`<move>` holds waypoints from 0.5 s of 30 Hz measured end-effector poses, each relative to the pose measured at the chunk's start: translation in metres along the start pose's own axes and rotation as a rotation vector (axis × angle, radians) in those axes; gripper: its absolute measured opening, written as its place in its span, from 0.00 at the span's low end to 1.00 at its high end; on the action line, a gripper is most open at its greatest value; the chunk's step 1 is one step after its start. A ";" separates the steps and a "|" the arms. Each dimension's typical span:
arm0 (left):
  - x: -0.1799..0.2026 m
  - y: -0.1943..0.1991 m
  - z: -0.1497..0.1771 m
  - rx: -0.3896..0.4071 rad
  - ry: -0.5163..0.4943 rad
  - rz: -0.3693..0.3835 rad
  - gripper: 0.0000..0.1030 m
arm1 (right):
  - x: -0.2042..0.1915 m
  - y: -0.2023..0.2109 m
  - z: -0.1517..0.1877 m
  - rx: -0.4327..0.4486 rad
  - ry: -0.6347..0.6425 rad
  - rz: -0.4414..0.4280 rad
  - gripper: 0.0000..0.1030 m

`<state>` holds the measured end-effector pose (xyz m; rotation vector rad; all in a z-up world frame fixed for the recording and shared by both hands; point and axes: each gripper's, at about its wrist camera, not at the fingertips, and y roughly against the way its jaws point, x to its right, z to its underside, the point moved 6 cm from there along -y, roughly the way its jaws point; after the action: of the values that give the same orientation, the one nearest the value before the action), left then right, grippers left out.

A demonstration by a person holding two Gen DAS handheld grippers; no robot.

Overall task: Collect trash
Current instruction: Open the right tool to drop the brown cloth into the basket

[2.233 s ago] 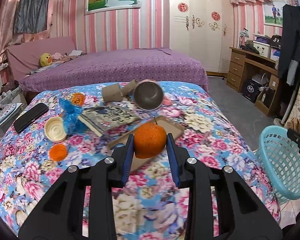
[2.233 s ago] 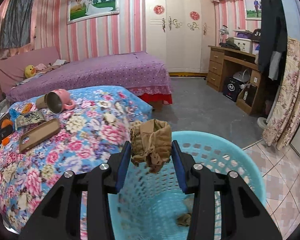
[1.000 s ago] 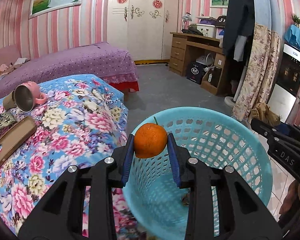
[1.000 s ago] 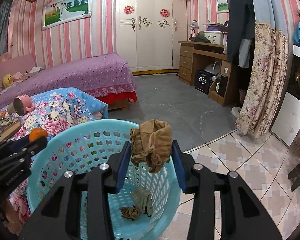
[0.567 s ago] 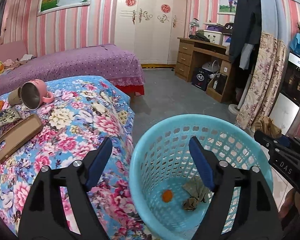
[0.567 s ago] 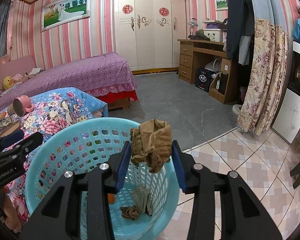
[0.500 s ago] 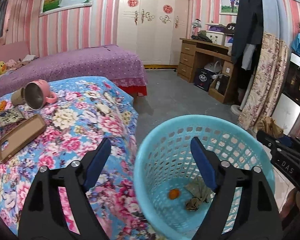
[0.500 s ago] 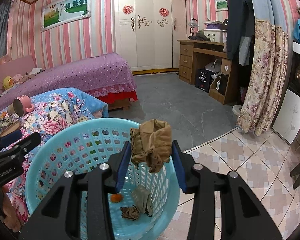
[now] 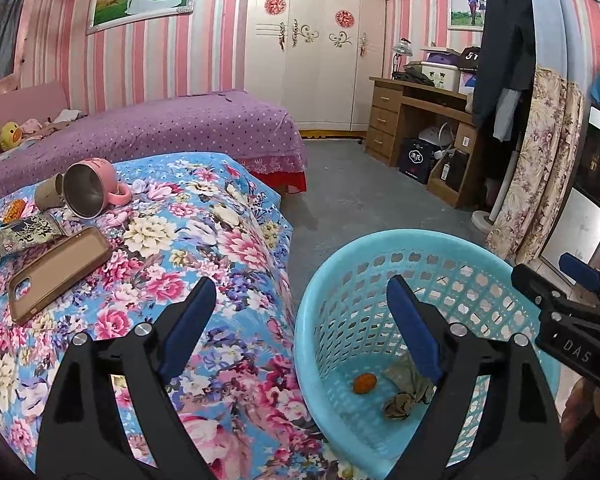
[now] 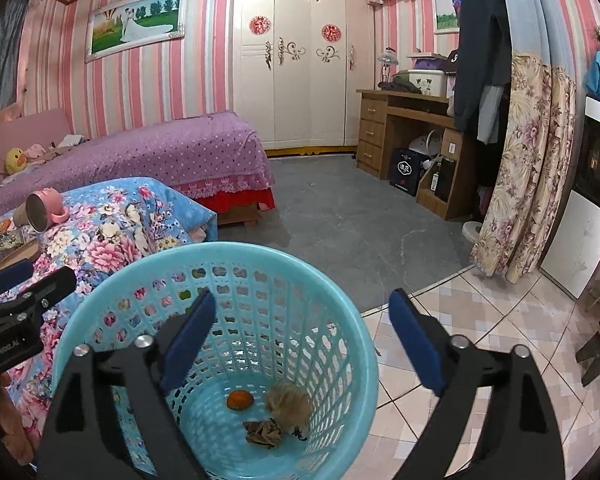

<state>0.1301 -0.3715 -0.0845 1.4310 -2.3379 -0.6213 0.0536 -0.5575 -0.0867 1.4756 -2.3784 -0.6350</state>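
The orange (image 9: 365,383) that sat between the fingers of the left gripper (image 9: 300,312) a moment ago is now down in the blue basket (image 9: 420,240). In the left wrist view, that gripper's jaws have just been opening and now stand wide apart with nothing between them. The orange lies on the basket floor, just beside a crumpled brown paper (image 9: 406,394). The basket stands on the floor right next to the flowery bed cover (image 9: 204,240). On the cover there are more things: a pink mug (image 9: 90,190) lying on its side, a brown cardboard tube (image 9: 48,197) touching it, a phone case (image 9: 58,272) and a snack packet (image 9: 26,234). The other gripper pokes in from the right edge, over the basket rim.

In the right wrist view, the brown paper wad (image 10: 288,400) that the right gripper (image 10: 302,318) held is now in the basket too, and looks blurry, as if it only just landed. The right gripper's jaws have just been opening, and they are far apart and empty. The orange and an older paper scrap (image 10: 262,433) lie close by it.

So both drops are done. Both grippers are free, and I think the next job is to go back to the bed cover for more trash, like the tube or the packet.
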 end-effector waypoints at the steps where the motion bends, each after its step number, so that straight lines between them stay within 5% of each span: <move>1: 0.000 0.001 0.000 0.001 -0.003 -0.001 0.82 | -0.001 -0.001 0.000 -0.003 0.001 0.002 0.92; 15: -0.023 0.021 -0.003 0.004 -0.007 -0.023 0.88 | -0.017 0.010 -0.001 -0.035 0.001 0.004 0.95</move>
<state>0.1258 -0.3431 -0.0717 1.4623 -2.3323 -0.6288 0.0540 -0.5387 -0.0805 1.4561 -2.3565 -0.6711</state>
